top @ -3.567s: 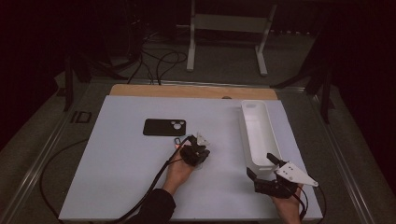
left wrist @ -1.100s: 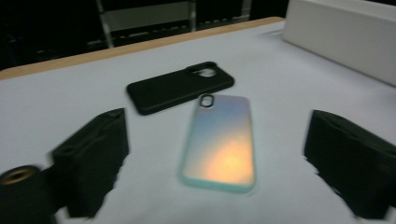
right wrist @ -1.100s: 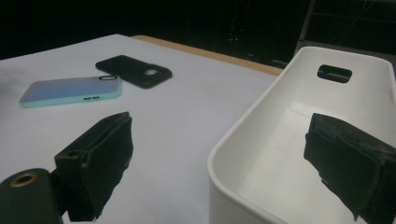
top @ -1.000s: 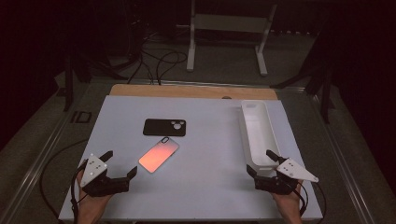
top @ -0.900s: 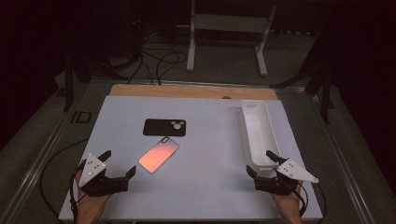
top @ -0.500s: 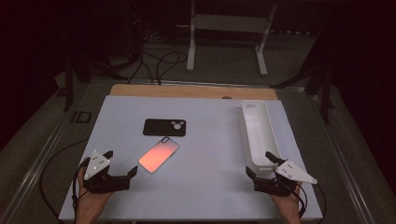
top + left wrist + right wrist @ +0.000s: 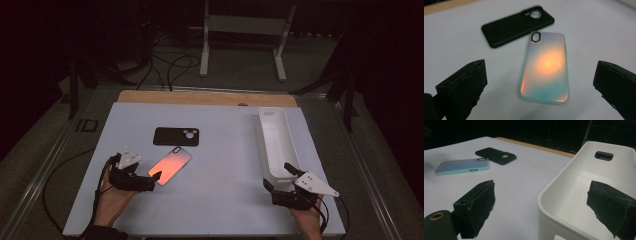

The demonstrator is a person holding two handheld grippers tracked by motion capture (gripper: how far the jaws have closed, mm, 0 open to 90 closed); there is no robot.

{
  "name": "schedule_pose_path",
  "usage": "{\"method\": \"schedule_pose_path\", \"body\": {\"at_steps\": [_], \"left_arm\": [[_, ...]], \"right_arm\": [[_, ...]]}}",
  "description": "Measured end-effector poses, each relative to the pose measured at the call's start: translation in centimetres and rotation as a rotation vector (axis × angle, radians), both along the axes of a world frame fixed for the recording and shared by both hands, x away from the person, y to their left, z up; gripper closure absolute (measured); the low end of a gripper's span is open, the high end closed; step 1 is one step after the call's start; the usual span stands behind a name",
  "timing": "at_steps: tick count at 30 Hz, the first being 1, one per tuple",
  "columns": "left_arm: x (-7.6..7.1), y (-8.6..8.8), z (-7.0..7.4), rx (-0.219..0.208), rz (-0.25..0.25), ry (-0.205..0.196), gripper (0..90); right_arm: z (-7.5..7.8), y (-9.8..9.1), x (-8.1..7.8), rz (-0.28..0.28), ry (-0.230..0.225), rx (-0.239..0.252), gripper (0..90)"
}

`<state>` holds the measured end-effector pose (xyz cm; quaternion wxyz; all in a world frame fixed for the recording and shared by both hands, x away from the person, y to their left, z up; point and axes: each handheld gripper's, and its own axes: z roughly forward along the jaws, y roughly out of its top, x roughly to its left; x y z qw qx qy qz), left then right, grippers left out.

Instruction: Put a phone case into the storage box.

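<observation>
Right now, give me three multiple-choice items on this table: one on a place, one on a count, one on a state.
1. Where does the iridescent phone case lie relative to the black phone case?
A. Nearer the person, close beside it
B. Inside the bin
C. On top of it

2. How many phone cases lie on the table?
A. One
B. Two
C. Four

3. How does the left gripper stand?
A. Shut on the black case
B. Shut and empty
C. Open, jaws either side of the iridescent case without touching it

Answers:
1 A, the high view shows it just below the black one, toward the hands.
2 B, one iridescent and one black; the white bin is empty.
3 C, the left gripper view shows bare table between each jaw and the case.
</observation>
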<state>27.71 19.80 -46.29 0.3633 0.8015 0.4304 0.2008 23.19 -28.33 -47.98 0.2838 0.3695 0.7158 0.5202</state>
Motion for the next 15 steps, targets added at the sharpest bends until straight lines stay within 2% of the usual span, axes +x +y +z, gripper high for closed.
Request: {"method": "schedule_pose_path", "body": {"at_steps": [8, 12, 15], "left_arm": [[2.7, -2.7, -2.0, 0.096, -0.050, 0.117, 0.0], [3.9, -3.5, -3.2, 0.129, -0.048, 0.166, 0.0], [4.7, -4.1, -3.9, 0.169, -0.055, 0.197, 0.0]], "right_arm": [[-0.1, 0.0, 0.0, -0.001, 0.004, 0.000, 7.8], [-0.1, 0.0, 0.0, -0.001, 0.005, -0.001, 7.8], [-0.1, 0.0, 0.1, -0.001, 0.005, -0.002, 7.8]]}}
